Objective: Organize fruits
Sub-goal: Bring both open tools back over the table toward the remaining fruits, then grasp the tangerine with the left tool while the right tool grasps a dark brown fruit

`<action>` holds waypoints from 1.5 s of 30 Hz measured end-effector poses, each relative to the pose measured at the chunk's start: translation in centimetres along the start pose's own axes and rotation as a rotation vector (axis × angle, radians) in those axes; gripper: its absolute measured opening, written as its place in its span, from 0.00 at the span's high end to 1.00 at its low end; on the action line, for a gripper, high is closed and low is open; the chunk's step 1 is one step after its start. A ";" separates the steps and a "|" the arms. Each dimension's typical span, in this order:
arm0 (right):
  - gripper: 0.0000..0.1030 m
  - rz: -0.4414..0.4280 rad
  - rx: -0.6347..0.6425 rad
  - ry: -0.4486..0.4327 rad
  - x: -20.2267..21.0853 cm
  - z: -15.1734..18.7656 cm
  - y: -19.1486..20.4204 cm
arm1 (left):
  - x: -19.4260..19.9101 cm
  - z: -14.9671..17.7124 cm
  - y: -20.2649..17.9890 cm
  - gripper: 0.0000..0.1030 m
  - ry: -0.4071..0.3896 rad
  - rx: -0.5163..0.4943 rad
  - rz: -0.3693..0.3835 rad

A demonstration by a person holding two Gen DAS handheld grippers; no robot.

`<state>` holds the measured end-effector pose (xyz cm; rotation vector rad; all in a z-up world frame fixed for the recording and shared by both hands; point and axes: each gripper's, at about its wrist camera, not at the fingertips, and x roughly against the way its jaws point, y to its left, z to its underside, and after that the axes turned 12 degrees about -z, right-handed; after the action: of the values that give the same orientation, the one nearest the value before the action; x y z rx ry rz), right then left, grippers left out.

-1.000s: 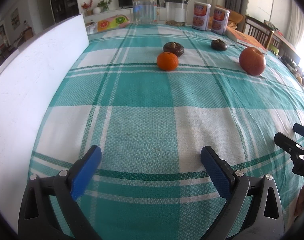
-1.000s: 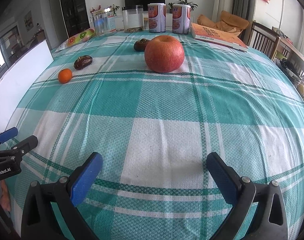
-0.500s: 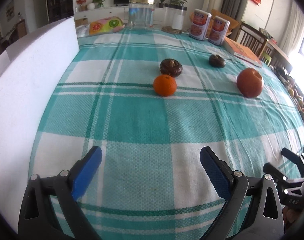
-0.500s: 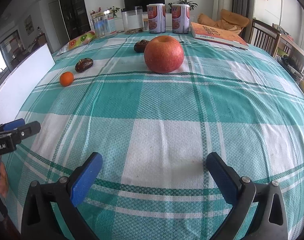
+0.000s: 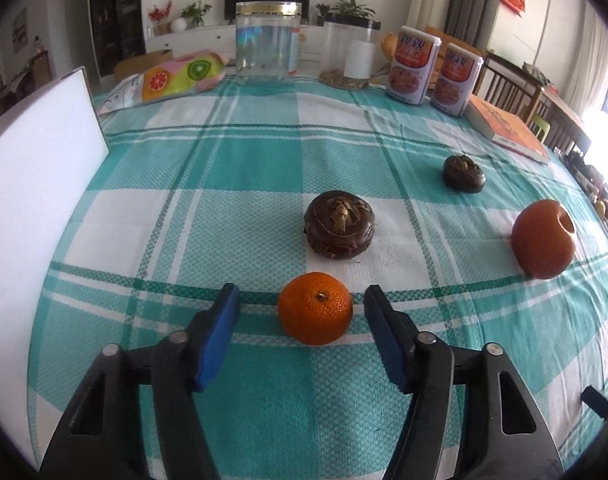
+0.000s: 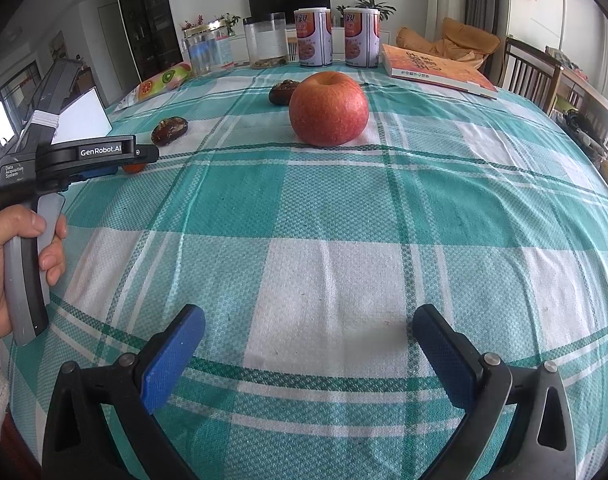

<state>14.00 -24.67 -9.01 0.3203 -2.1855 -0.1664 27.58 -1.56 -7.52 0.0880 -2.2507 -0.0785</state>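
hidden/cut off: in the right wrist view the tangerine (image 6: pixel 134 167) is mostly behind the left gripper (image 6: pixel 121 164), only an orange sliver shows under its black finger. can't see that gripper's fingertips from there. the apple (image 5: pixel 543 239) sits near the right edge of the left wrist view, heavily distorted. bottom right corner of that view has a dark bit of hardware, too cut off to identify. white board (image 5: pixel 35 216) fills the left edge, extent unknown.

left gripper (image 5: pixel 299 312): jaws apart, blue pads (image 5: pixel 217 338) either side of the tangerine (image 5: pixel 315 313), gap visible on both sides, not touching. tangerine rests on the checked tablecloth (image 5: pixel 239 168). left hand (image 6: pixel 11 264) wraps the grey handle, gripper held roughly level, low over the table.

right gripper (image 6: pixel 308 354): jaws wide apart, nothing between them, low over the cloth, well short of the apple (image 6: pixel 328 109).

other fruit: near water chestnut (image 5: pixel 339 224) just behind the tangerine, far water chestnut (image 5: pixel 463 173) further back right. in the right view one water chestnut sits just behind the apple's left side.

back of table: clear jar (image 5: pixel 268 42), two cans (image 5: pixel 414 65), book (image 5: pixel 510 130), fruit-print bag (image 5: pixel 163 80).
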 end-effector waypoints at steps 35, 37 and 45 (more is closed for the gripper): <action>0.00 0.027 0.019 0.021 -0.5 -0.1 0.5 | 6.3 9.7 5.6 0.09 0.027 -0.019 -0.094; 0.00 0.031 0.023 0.025 -0.5 -0.1 0.5 | 6.3 9.7 5.5 0.09 0.028 -0.020 -0.096; 0.00 0.039 0.027 0.032 -0.6 -0.1 0.6 | 6.3 9.7 5.5 0.08 0.028 -0.019 -0.097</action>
<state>14.33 -23.92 -9.25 0.2931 -2.1626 -0.1091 15.88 3.61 -8.31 0.1866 -2.2169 -0.1500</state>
